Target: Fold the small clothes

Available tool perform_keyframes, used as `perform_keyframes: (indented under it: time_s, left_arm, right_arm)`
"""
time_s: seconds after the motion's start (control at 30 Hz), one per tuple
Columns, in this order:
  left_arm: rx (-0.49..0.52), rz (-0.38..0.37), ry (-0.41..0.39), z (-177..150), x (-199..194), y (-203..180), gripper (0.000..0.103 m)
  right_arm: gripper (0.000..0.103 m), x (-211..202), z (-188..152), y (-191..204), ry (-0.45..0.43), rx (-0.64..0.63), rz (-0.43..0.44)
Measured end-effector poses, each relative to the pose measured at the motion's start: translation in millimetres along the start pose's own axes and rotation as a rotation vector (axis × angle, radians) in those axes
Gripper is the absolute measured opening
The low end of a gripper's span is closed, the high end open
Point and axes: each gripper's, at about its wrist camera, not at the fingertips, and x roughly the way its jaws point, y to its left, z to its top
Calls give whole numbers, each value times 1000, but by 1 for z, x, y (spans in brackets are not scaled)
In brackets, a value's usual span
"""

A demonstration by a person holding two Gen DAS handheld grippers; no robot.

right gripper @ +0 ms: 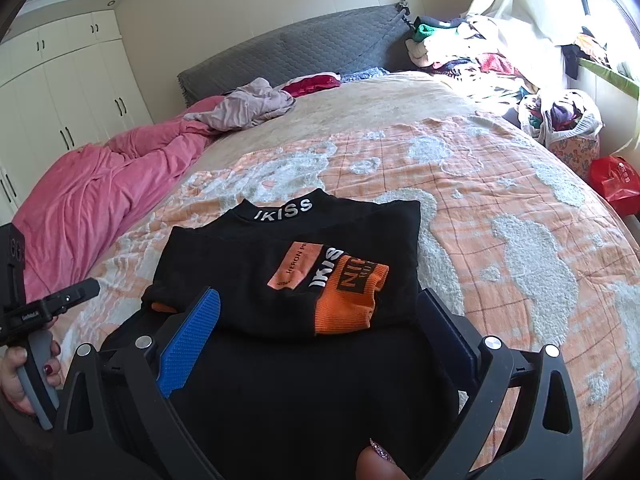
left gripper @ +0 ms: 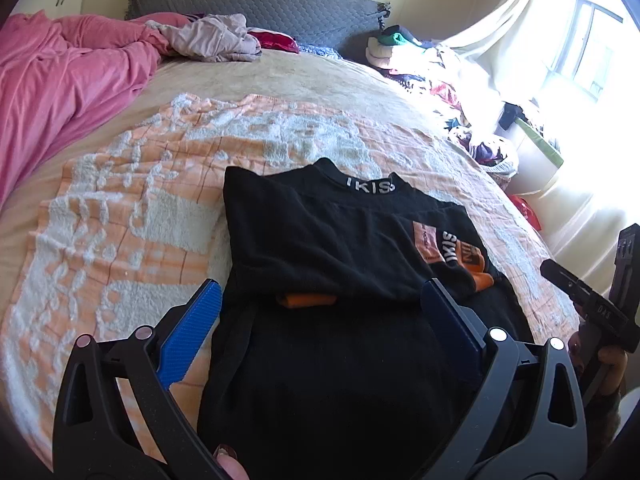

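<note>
The black top [right gripper: 280, 280] — collar reading "IKISS", orange ribbed cuff — lies folded on the tufted orange blanket [right gripper: 500, 200]. Left gripper [left gripper: 320, 300] and right gripper [right gripper: 320, 312] hover above it, both spread wide, holding nothing.

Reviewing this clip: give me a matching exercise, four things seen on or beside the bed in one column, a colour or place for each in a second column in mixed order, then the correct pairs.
Things:
1. black top
2. pink duvet
3. red bag
4. lilac garment

Places or states:
A. crumpled near the grey headboard
B. off the right edge of the bed, by the window side
C. bunched along the left side of the bed
D. lying on the orange and white blanket, sleeves folded in, collar lettering showing

Pairs: 1-D, 2-C, 3-B, 4-A
</note>
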Motion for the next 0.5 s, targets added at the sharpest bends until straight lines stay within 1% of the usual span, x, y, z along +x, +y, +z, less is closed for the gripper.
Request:
perform_keyframes:
  time_s: [0.2,0.5]
  left_arm:
    - [-26,1,8,-17,-5,5,93]
    - [-18,47,17,-35,-10,7,93]
  right_arm:
    - [98,-9,-8,0,-6,-1,-10]
    - [98,-18,-25,-4,4,15,-36]
